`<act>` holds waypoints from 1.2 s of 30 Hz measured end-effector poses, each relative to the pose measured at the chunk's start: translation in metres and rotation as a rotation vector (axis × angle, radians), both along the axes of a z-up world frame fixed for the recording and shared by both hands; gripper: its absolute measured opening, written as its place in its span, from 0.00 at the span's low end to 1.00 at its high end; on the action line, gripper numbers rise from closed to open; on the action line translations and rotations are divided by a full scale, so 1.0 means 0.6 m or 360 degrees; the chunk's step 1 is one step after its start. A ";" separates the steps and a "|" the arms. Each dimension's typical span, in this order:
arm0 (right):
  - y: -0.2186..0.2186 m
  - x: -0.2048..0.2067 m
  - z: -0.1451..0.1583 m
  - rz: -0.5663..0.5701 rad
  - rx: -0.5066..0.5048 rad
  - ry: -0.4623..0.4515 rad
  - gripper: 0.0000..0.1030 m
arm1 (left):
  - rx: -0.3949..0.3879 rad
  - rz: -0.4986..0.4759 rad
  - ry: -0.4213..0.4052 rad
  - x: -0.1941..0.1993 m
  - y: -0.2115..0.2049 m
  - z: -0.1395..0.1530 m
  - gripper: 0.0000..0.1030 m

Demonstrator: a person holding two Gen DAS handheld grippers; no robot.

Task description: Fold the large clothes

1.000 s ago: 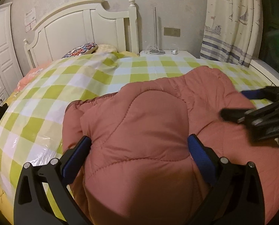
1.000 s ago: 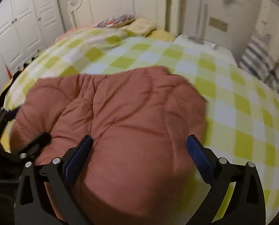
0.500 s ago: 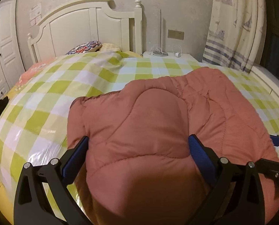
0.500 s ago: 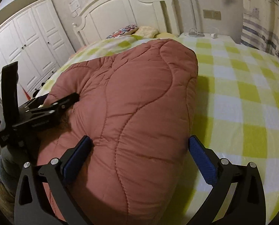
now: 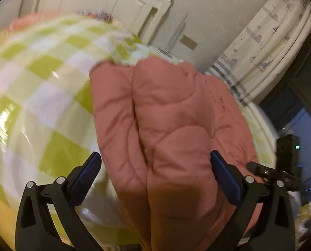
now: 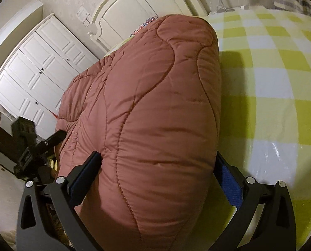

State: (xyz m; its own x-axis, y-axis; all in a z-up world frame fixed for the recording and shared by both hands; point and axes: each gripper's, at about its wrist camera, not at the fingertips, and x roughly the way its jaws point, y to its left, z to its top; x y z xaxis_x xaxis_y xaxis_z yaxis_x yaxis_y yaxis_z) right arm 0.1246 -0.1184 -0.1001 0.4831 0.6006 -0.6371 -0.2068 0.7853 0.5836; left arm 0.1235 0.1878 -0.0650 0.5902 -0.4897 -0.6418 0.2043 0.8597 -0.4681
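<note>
At the bottom of each wrist view the blue-padded fingers stand wide apart with the quilted pink garment [image 6: 155, 125] bulging between them. The right gripper [image 6: 157, 177] has padding pressed against both pads, yet the jaws are spread, so I judge it to be cradling rather than pinching; the left gripper [image 5: 155, 173] is likewise parted round a thick doubled fold [image 5: 168, 146]. The garment lies bunched on the green-checked bedspread [image 6: 270, 83], running up the middle of both frames toward the white headboard [image 6: 134, 6].

To do this fold well, both grippers should probably travel together and level, so the bulky padding rolls over evenly and does not slump sideways off the bed edge.

The left view is motion-blurred, so seams and edges there are unclear. Sleeves, collar and the garment's lower hem are hidden, and its underside cannot be seen. The other gripper shows only partly at each frame's side.
</note>
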 end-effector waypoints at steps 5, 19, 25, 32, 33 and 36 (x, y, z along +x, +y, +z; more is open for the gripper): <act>-0.007 0.005 -0.014 0.0044 0.0123 0.0070 0.96 | -0.0245 -0.0107 0.0212 0.041 -0.010 -0.045 0.98; -0.067 -0.035 0.025 -0.0135 0.0084 -0.0299 0.79 | -0.0398 -0.0395 0.0300 0.147 -0.123 -0.044 0.81; -0.136 -0.026 0.060 -0.0365 -0.0085 -0.0407 0.77 | -0.0286 -0.0466 0.0172 0.214 -0.246 0.007 0.70; -0.241 0.030 0.010 -0.0675 -0.0158 -0.0200 0.85 | -0.0057 -0.0341 0.0228 0.290 -0.343 -0.051 0.96; -0.242 0.023 0.017 -0.0733 -0.0190 -0.0192 0.89 | -0.0076 -0.0330 0.0251 0.297 -0.345 -0.062 0.98; -0.201 -0.035 0.077 -0.0951 -0.0538 -0.0447 0.93 | -0.0104 -0.0334 0.0264 0.301 -0.335 -0.069 0.98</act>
